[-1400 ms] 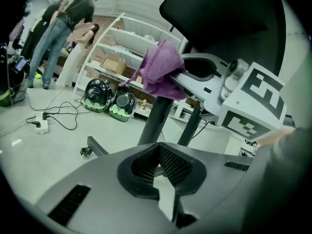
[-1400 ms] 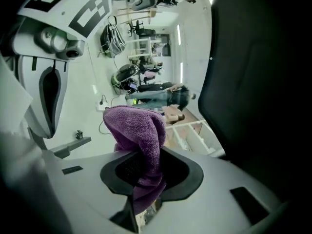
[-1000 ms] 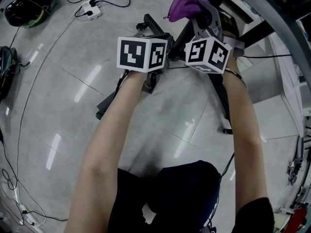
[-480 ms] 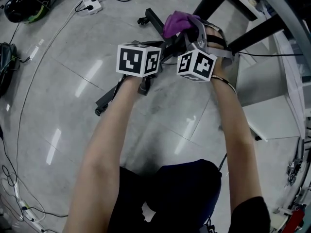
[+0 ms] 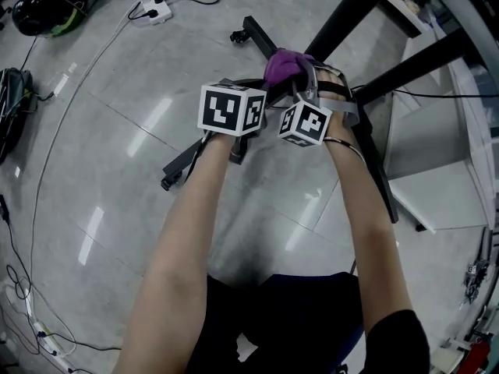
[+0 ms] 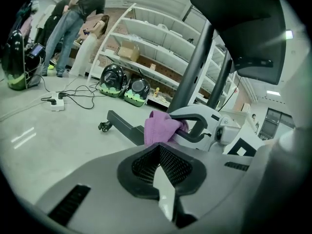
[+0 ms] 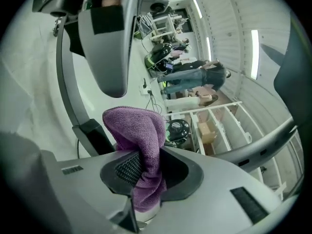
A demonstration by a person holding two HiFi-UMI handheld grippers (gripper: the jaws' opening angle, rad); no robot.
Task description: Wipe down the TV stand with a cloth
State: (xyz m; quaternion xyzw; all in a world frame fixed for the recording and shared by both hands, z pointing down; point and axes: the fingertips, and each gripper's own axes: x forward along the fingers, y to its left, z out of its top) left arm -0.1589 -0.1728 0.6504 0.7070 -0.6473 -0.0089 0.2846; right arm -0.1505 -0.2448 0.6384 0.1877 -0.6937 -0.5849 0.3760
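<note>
Gripping a crumpled, fuzzy purple cloth (image 7: pixel 136 126) are the right tongs (image 7: pixel 141 167); left tongs (image 6: pixel 159 150) closed, empty.

The head view looks steeply down from above the person's outstretched forearms onto the grey floor (image 5: pixel 93 131), which lies well below. The left hand-held gripper (image 6: pixel 160 167) view rides close behind its own jaws, low, facing across the floor toward white shelves (image 6: pixel 146 43) and standing people (image 6: pixel 73 13). The right hand-held gripper (image 7: pixel 144 172) view, equally close to its jaws, is rolled sideways and faces those same shelves and people. All three share the purple cloth (image 5: pixel 284 65); the head view and left gripper view share the black stand leg (image 5: pixel 257 33)
</note>
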